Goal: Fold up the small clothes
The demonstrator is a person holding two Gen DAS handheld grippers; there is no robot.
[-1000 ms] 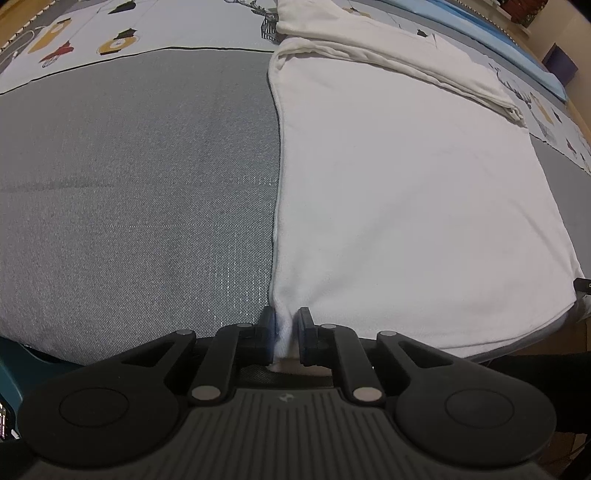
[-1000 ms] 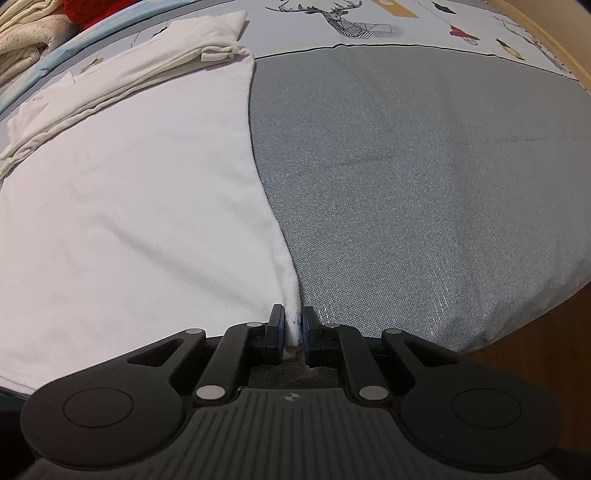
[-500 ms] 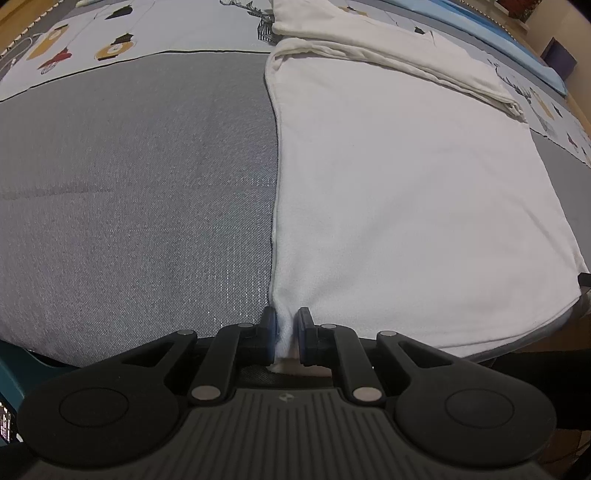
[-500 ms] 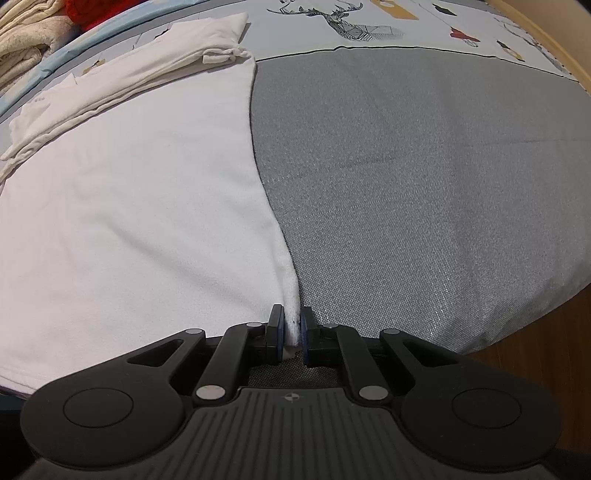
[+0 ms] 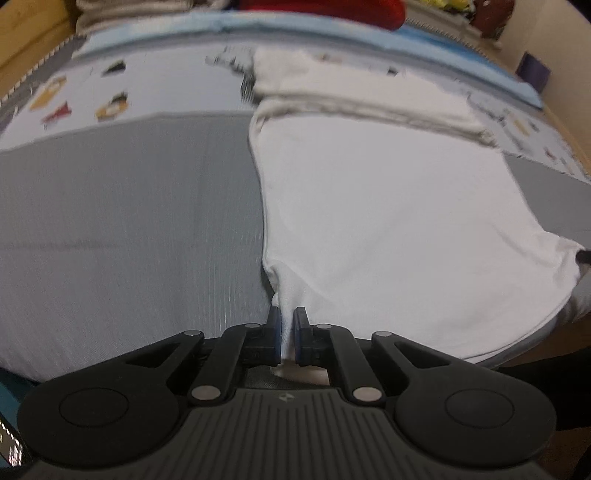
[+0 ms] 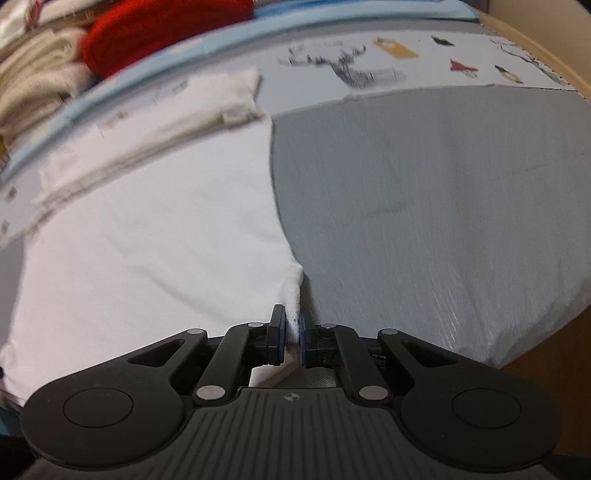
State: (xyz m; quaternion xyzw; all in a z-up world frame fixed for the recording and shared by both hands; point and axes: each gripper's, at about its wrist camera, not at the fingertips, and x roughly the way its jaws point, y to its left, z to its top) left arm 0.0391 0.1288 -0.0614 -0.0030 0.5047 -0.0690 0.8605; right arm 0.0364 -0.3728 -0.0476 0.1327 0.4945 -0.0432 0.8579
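Observation:
A white garment (image 5: 388, 221) lies spread on the grey bed cover, its far end folded over in a thick band (image 5: 351, 103). My left gripper (image 5: 287, 325) is shut on the garment's near left corner and lifts it a little off the cover. My right gripper (image 6: 291, 325) is shut on the near right corner of the same white garment (image 6: 147, 240), also raised. The cloth pulls up into a small peak at each gripper.
The grey cover (image 5: 129, 221) extends left of the garment and also shows in the right wrist view (image 6: 443, 203). A printed sheet (image 6: 369, 66) lies beyond. A red item (image 6: 159, 33) and cream clothes (image 6: 33, 96) are piled at the back. The bed's front edge is near.
Both grippers have risen, lifting the near hem corners off the cover. The views now tilt up and show more of the far end of the bed.

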